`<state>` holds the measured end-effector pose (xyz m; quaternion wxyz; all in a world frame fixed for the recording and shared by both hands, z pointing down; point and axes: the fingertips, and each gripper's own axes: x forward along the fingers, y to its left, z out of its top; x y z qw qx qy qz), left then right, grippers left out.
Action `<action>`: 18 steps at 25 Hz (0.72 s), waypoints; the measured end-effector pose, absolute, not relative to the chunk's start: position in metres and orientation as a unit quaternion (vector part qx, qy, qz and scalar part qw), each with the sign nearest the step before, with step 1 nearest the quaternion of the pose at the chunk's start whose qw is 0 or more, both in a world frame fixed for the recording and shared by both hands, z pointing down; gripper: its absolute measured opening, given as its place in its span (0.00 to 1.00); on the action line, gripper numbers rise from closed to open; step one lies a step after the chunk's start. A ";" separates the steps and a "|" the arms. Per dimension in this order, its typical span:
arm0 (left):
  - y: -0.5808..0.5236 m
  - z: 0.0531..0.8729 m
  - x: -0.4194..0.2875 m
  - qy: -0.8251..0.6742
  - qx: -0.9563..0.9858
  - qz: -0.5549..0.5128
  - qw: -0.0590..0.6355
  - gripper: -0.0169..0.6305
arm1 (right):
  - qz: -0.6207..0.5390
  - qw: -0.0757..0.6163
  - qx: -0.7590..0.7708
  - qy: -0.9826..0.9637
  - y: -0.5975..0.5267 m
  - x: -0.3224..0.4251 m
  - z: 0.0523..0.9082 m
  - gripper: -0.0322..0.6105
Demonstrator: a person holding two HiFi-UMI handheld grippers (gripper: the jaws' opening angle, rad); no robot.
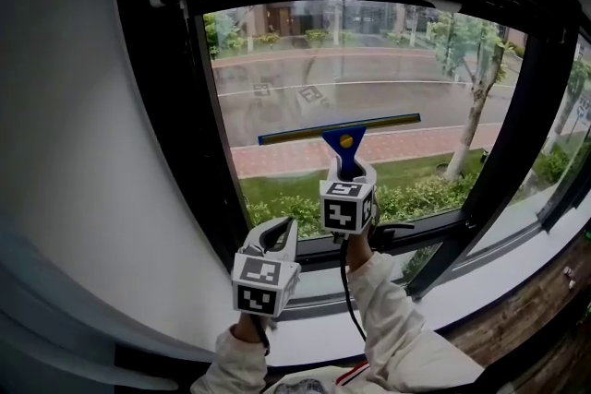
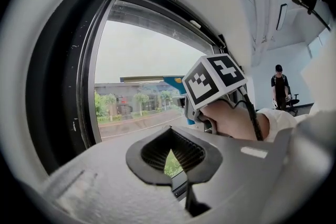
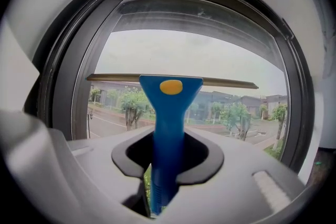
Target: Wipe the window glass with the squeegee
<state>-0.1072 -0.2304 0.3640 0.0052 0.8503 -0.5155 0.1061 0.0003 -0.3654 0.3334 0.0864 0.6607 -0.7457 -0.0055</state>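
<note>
Head view looks down from behind at the window glass (image 1: 369,88), mid-distance. Right gripper view looks along the squeegee (image 3: 168,113), square-on to the glass, close. Left gripper view, lower-left of the glass, angles up-right, catching the right hand-held gripper (image 2: 191,110). All views share the glass.

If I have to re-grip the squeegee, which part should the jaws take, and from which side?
Take the straight blue handle from below, jaws pointing up along it, as the right gripper holds it. It hangs down from the horizontal blade by the window glass and flares wide near the top, so grip below the flare.
</note>
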 end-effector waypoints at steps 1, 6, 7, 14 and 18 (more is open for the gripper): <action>-0.231 0.366 -0.107 -0.514 0.851 0.107 0.006 0.03 | -0.004 0.089 0.661 -0.745 -0.365 0.000 0.339 0.23; -0.232 0.380 -0.105 -0.509 0.853 0.112 0.015 0.03 | 0.005 0.103 0.661 -0.744 -0.363 0.000 0.365 0.23; -0.232 0.382 -0.105 -0.507 0.854 0.114 0.017 0.03 | 0.007 0.105 0.660 -0.744 -0.363 0.000 0.369 0.23; -0.232 0.406 -0.097 -0.496 0.858 0.129 0.030 0.03 | 0.020 0.123 0.656 -0.744 -0.358 0.001 0.401 0.23; -0.232 0.417 -0.092 -0.491 0.860 0.136 0.037 0.03 | 0.029 0.134 0.655 -0.743 -0.356 0.003 0.421 0.23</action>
